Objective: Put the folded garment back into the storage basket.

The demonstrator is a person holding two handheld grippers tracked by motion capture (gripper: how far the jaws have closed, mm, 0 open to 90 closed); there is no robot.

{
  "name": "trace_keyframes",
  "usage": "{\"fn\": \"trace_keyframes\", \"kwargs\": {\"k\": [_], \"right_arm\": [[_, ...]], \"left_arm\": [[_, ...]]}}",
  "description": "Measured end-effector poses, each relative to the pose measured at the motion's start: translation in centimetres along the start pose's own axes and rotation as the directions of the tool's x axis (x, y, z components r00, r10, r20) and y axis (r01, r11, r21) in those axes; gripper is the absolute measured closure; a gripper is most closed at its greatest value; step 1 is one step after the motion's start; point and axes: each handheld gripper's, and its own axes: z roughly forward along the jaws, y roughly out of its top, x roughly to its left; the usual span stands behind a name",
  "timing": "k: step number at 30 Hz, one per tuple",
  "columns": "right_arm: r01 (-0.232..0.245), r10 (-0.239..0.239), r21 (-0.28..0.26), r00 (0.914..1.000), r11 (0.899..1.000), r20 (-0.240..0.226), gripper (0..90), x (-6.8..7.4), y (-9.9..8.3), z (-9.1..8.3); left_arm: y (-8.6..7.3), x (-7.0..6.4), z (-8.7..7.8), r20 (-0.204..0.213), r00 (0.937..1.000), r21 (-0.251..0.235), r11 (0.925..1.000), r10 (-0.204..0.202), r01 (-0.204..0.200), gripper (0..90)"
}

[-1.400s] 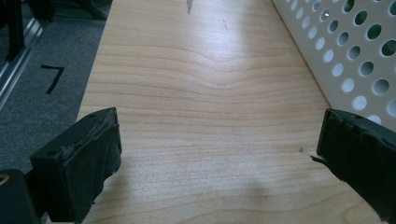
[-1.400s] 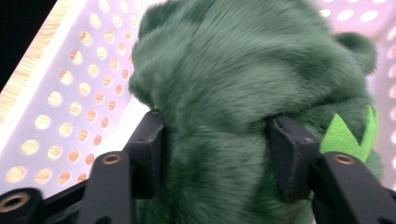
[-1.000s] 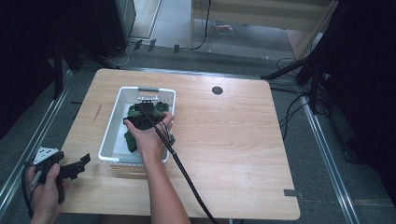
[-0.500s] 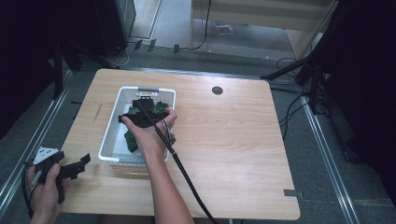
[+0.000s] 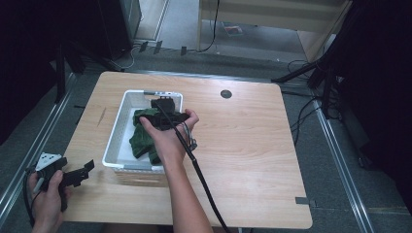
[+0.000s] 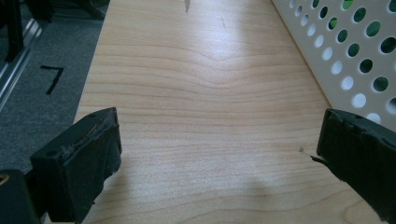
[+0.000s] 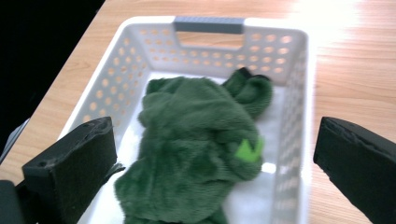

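Our right tool [image 7: 210, 154] hovers with jaws spread wide and empty over the green towel [image 7: 196, 154], which lies crumpled just below in the white basket [image 7: 294, 93] on the worktop [image 5: 252, 145].

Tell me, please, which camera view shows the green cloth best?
The right gripper view: the green cloth lies unobstructed in the white basket. In the high view the right hand partly covers it; the left gripper view shows green through the basket's holes.

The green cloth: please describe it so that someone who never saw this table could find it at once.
On the wooden table stands a white basket with round holes in its walls and a grey handle. The green cloth lies crumpled inside it, under the open right gripper. It is dark, fluffy, and has a small bright green tag.
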Motion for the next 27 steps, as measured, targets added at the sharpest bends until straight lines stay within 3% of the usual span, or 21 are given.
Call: {"fn": "trace_keyframes", "kwargs": {"k": [17, 18, 27], "right_arm": [[-0.058, 0.059, -0.034, 0.9968, 0.998, 0.054, 0.0, -6.5, -0.7, -2.6], [-0.064, 0.066, -0.038, 0.9959, 0.997, 0.062, 0.0, -7.4, -1.0, -2.8], [-0.088, 0.092, -0.055, 0.9922, 0.995, 0.084, 0.0, -10.2, -1.8, -3.6]], "left_arm": [[0.0, 0.0, 0.0, -0.001, 1.0000, 0.004, 1.0000, 0.004, -0.004, 0.7], [0.0, 0.0, 0.0, -0.001, 1.0000, 0.003, 1.0000, 0.002, -0.002, 0.7], [0.0, 0.0, 0.0, 0.001, 1.0000, 0.006, 1.0000, 0.004, -0.004, 0.7]]}}
